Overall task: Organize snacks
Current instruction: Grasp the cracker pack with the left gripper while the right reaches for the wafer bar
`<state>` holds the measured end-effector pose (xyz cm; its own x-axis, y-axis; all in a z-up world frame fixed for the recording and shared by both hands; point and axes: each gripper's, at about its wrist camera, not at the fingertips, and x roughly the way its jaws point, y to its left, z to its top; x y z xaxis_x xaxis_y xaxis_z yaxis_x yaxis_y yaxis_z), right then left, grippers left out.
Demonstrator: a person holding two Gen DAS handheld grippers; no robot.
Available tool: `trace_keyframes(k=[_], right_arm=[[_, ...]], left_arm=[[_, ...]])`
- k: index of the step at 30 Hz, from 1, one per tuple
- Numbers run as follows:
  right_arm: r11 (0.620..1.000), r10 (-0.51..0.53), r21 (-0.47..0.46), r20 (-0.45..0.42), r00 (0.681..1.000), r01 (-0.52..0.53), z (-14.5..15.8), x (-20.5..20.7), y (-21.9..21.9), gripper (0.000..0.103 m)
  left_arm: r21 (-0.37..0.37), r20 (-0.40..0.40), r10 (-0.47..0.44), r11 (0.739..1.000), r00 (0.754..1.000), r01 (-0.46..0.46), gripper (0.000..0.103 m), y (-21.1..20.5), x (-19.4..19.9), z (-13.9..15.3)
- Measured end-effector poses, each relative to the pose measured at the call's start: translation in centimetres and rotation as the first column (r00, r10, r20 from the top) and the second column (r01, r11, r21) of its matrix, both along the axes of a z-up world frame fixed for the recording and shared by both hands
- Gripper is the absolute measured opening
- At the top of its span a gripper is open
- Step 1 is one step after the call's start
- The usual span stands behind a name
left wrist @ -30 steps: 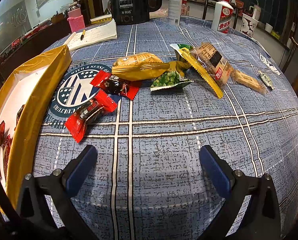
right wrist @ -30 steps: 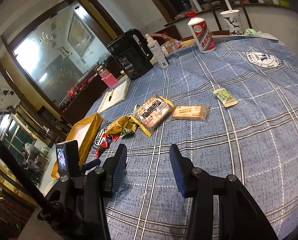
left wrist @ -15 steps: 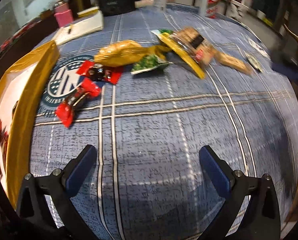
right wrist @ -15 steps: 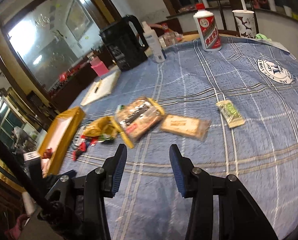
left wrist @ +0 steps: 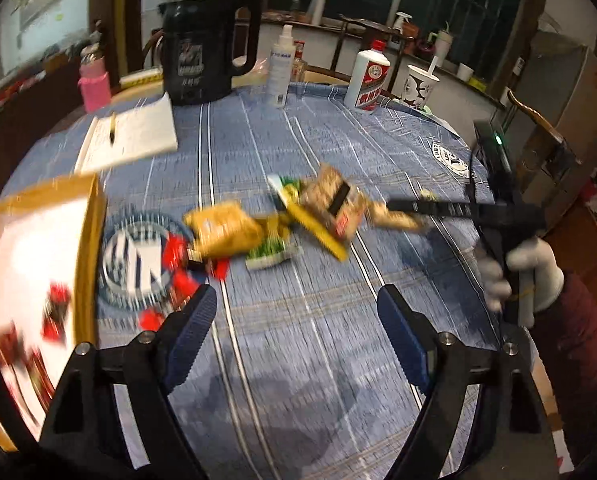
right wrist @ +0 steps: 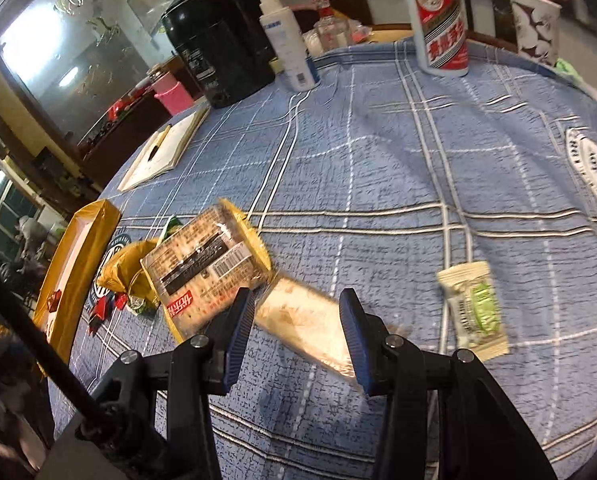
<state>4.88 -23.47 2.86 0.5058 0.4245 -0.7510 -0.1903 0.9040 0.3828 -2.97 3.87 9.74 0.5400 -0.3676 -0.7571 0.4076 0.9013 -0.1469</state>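
Snacks lie on a blue plaid tablecloth. A clear cracker pack (right wrist: 202,272) with yellow ends, a yellow bag (left wrist: 226,232), a green pea packet (left wrist: 270,250) and red candies (left wrist: 178,264) lie in a cluster. My right gripper (right wrist: 296,328) is open, its jaws on either side of a tan biscuit bar (right wrist: 306,328); whether they touch it I cannot tell. A small green-white packet (right wrist: 474,310) lies to its right. My left gripper (left wrist: 294,336) is open and empty above the cloth, near the red candies. A yellow tray (left wrist: 86,264) holds several red candies.
At the back stand a black kettle (left wrist: 202,64), a spray bottle (left wrist: 280,66), a white liquor bottle (right wrist: 438,20), a paper cup (left wrist: 418,88), a pink bottle (left wrist: 94,86) and a notebook with a pen (left wrist: 130,136). A wooden chair (left wrist: 546,148) is at the right.
My right gripper has moved forward and down over the tan biscuit bar. My left gripper has pulled back and tilted up, so the whole table now shows.
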Motion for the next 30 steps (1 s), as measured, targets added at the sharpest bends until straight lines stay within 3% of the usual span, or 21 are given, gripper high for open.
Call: trace_keyframes(k=[2, 5, 7, 13, 14, 16, 20, 27, 28, 30], right_arm=[[1.000, 0.026, 0.013, -0.004, 1.000, -0.026, -0.1, -0.4, 0.4, 0.045], [0.998, 0.067, -0.019, 0.006, 0.998, -0.067, -0.1, -1.1, 1.5, 0.047], [0.995, 0.084, -0.059, 0.012, 0.996, -0.083, 0.1, -1.5, 2.3, 0.048], [0.976, 0.118, -0.190, 0.047, 0.992, -0.108, 0.1, -2.3, 3.9, 0.048], [0.970, 0.118, -0.218, 0.049, 0.992, -0.105, 0.1, -2.5, 4.1, 0.044], [0.957, 0.128, -0.266, 0.019, 0.992, -0.119, -0.4, -2.7, 4.6, 0.000], [0.956, 0.107, -0.276, 0.005, 0.994, -0.102, -1.1, -4.0, 4.2, 0.001], [0.992, 0.033, -0.124, 0.061, 0.998, -0.025, 0.6, -6.0, 0.9, 0.003], [0.994, 0.020, -0.106, 0.075, 0.997, -0.012, 0.9, -6.0, 0.3, 0.008], [0.995, -0.012, -0.095, 0.091, 0.996, 0.021, 1.4, -5.7, -0.6, 0.027]], left_arm=[[0.036, 0.035, -0.021, 0.999, 0.999, 0.019, 0.083, -0.7, 1.6, 0.4], [0.030, -0.012, -0.056, 0.998, 0.998, 0.057, 0.083, -1.9, 4.4, -0.1], [0.019, -0.014, -0.069, 0.997, 0.998, 0.069, 0.083, -2.3, 5.7, 0.1], [0.097, 0.013, -0.144, 0.985, 0.990, 0.142, 0.083, -5.9, 7.5, -0.9], [0.119, 0.012, -0.162, 0.980, 0.987, 0.159, 0.083, -6.6, 7.7, -1.2], [0.177, 0.013, -0.200, 0.965, 0.980, 0.195, 0.083, -8.5, 7.8, -2.0], [0.283, 0.043, -0.273, 0.926, 0.961, 0.250, 0.083, -11.9, 7.9, -3.3], [0.470, 0.035, -0.329, 0.838, 0.944, 0.275, 0.083, -15.5, 9.2, -6.2], [0.491, 0.028, -0.333, 0.826, 0.942, 0.278, 0.083, -15.8, 9.3, -6.7], [0.539, 0.013, -0.339, 0.795, 0.941, 0.279, 0.083, -16.4, 9.4, -7.9]])
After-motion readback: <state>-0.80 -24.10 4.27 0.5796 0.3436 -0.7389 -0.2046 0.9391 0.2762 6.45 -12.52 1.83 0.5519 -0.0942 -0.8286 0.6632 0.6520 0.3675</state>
